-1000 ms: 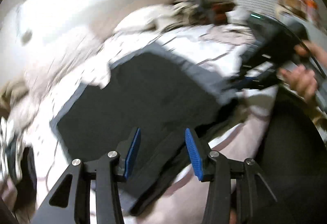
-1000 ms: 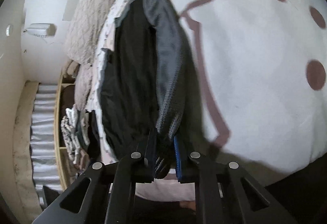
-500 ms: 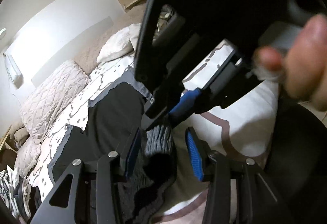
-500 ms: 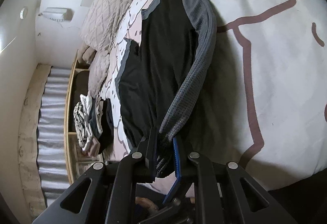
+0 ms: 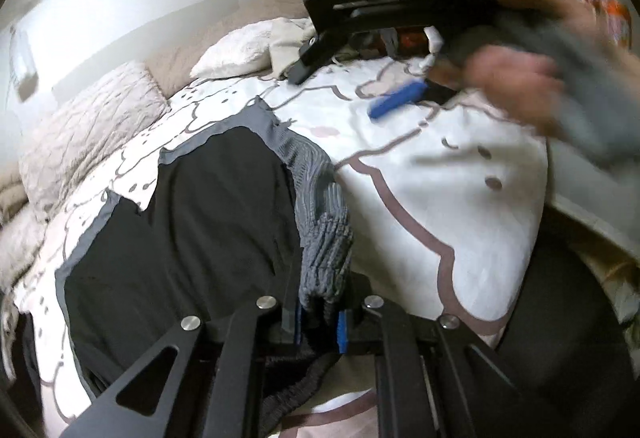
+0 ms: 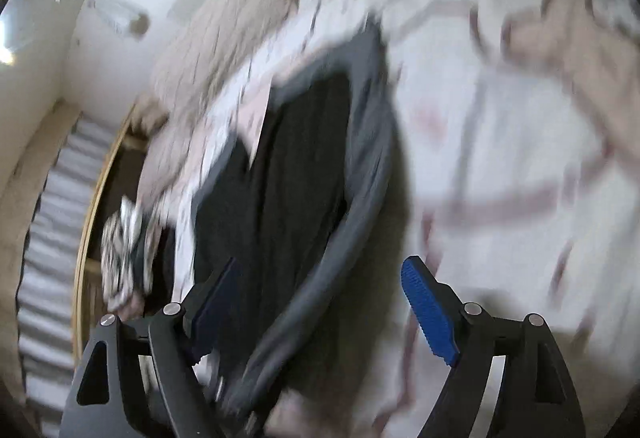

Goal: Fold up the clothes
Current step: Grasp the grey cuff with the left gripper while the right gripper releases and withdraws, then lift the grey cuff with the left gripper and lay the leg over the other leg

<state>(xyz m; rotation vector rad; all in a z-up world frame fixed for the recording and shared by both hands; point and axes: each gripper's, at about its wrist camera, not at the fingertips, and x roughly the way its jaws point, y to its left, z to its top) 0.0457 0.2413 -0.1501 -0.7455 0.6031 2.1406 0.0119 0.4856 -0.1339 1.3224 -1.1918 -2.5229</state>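
The left tool (image 5: 319, 322) has just closed, pinching the grey ribbed hem of the black garment (image 5: 192, 238) lying on the bed (image 5: 460, 198). The right tool (image 6: 320, 314), just spread, grips nothing; only the left view shows the hand (image 5: 516, 86) carrying it.

A bed (image 5: 460, 198) in white patterned cover; black garment (image 5: 192, 238) and quilted pillows (image 5: 88, 134) lying on it.

Bare bedspread (image 5: 472, 206) lying open to your right, pillows (image 5: 92, 126) blocking the far side, black garment (image 5: 192, 238) covering the left
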